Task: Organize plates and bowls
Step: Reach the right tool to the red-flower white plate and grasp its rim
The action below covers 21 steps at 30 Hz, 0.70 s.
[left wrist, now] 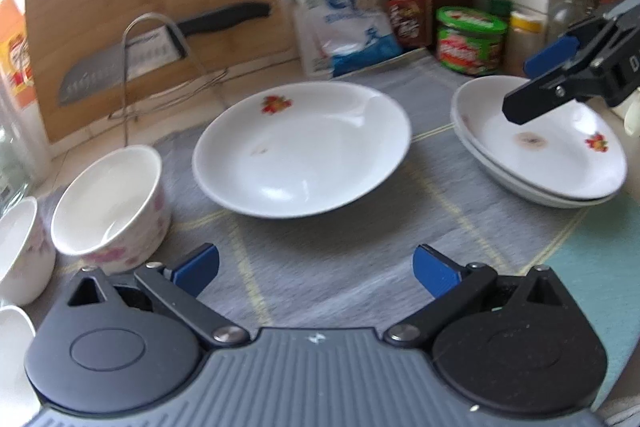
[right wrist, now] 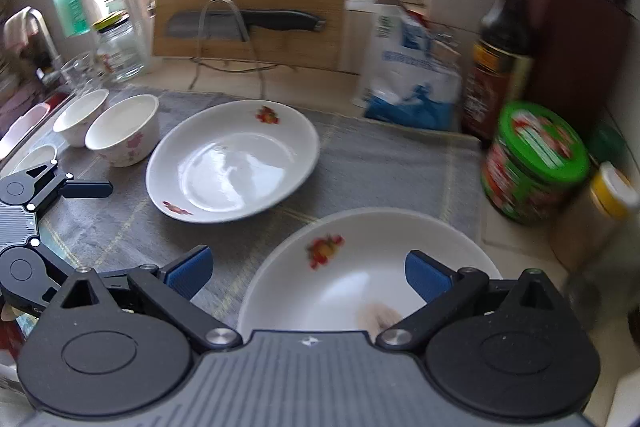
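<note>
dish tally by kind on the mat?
Plates: 3. One single plate mid-mat, plus a stack of two plates under the right gripper.
Bowls: 3. A pink-flowered bowl, a second bowl beside it, and a third bowl only partly in view.
Total: 6

Open grey mat (left wrist: 344, 267) ahead of single plate (left wrist: 300, 155). Bowls (left wrist: 112, 203) crowd left, stacked plates (left wrist: 540, 163) right; jars (right wrist: 532, 163), bottle (right wrist: 500, 39) block back-right.
</note>
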### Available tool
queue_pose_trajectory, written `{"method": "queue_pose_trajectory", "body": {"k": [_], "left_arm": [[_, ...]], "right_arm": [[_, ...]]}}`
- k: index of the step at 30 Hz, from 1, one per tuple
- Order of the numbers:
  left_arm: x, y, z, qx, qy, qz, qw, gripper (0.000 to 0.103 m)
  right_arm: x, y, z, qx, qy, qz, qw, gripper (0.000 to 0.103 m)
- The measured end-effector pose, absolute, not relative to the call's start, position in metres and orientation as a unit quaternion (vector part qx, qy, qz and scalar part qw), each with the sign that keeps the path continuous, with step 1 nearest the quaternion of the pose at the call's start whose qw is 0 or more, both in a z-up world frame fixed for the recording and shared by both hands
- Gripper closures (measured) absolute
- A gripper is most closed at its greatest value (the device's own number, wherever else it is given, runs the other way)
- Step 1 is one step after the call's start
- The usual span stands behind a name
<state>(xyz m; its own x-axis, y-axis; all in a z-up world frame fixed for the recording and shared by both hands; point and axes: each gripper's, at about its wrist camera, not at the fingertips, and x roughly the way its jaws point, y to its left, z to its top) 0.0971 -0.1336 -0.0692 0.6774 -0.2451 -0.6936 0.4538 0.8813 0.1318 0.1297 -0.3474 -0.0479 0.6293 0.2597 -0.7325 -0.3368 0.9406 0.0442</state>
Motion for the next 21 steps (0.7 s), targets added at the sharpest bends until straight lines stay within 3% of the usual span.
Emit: {"method": "queue_pose_trajectory", "body": {"k": [21], "left_arm": [[0.148,-0.138,-0.100,0.090,0.367,-0.207,0.902,0.000]], "right_arm": [[0.203,-0.311,-0.042,-0.071,0.432,0.217,0.872,0.000]]}}
